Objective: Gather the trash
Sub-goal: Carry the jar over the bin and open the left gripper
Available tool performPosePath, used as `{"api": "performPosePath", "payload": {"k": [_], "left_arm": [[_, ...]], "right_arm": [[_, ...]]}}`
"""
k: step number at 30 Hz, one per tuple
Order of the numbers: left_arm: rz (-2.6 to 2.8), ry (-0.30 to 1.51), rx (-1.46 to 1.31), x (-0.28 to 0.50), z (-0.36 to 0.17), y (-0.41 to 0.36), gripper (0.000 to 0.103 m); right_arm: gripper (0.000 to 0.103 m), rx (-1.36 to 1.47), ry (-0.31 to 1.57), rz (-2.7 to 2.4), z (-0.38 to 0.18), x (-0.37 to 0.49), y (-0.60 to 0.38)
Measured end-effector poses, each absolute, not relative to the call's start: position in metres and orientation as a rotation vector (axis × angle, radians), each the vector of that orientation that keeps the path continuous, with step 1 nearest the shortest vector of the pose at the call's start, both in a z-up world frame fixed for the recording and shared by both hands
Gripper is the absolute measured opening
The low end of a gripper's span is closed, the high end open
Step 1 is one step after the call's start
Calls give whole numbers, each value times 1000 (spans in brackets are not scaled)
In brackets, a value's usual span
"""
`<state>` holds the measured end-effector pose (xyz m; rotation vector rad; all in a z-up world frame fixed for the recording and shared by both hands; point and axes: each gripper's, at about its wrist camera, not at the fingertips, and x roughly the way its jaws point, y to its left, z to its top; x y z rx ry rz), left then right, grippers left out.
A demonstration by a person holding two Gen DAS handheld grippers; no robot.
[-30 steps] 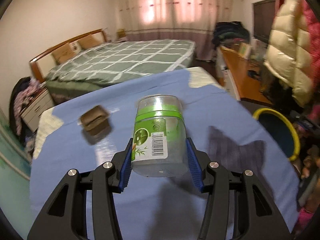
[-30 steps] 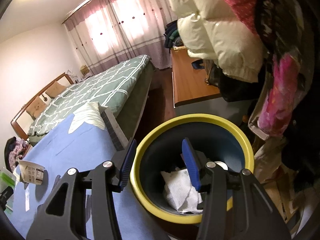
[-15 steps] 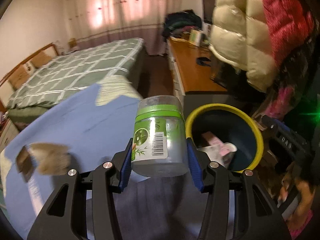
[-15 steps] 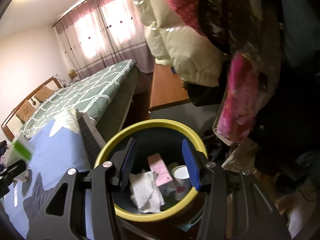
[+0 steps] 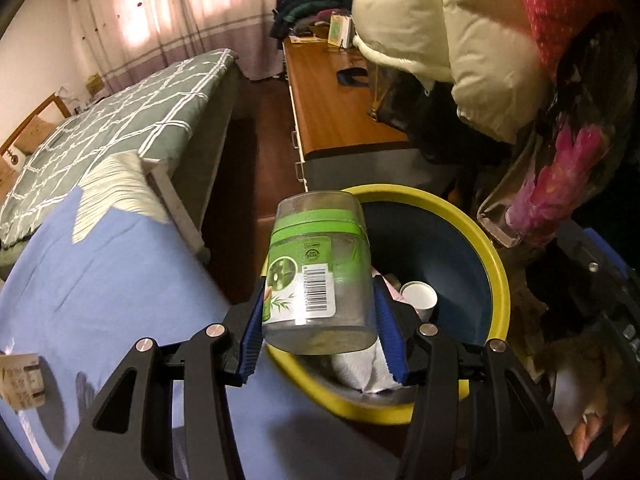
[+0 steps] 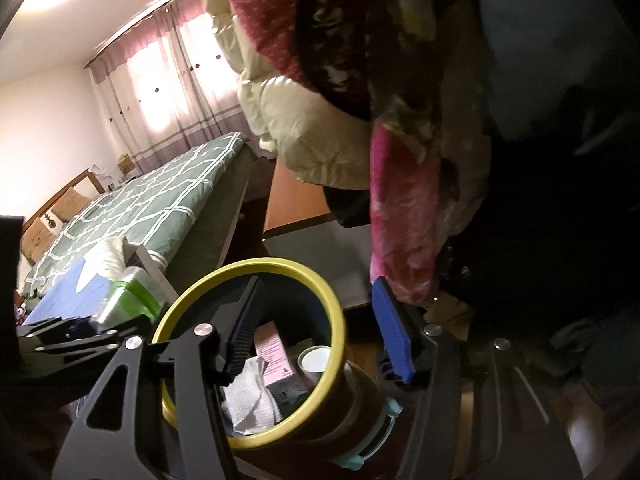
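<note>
Left wrist view: left tool [image 5: 320, 328] grips a plastic jar [image 5: 318, 276] over the yellow-rimmed bin [image 5: 496, 264]; centre it before release. Right tool [image 6: 316, 332], empty, has just been opening.

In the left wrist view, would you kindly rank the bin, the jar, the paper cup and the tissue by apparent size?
1. Bin
2. Jar, though it is nearest the camera, so this overstates it
3. Tissue, partly hidden
4. Paper cup; close to the tissue, so unsure
</note>
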<state>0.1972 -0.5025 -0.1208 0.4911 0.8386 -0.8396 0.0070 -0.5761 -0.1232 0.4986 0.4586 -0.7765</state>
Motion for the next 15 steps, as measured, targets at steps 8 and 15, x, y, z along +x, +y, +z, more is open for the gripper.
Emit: {"api": "performPosePath", "payload": {"k": [8,15], "left_arm": [[-769,712,435,196,-92,-466,84],[-666,659,271,206,-62,-367,89]], "right_arm": [[54,489,472,-744,-121,14,-569],[55,451,493,-688,-117,31,-546]]}}
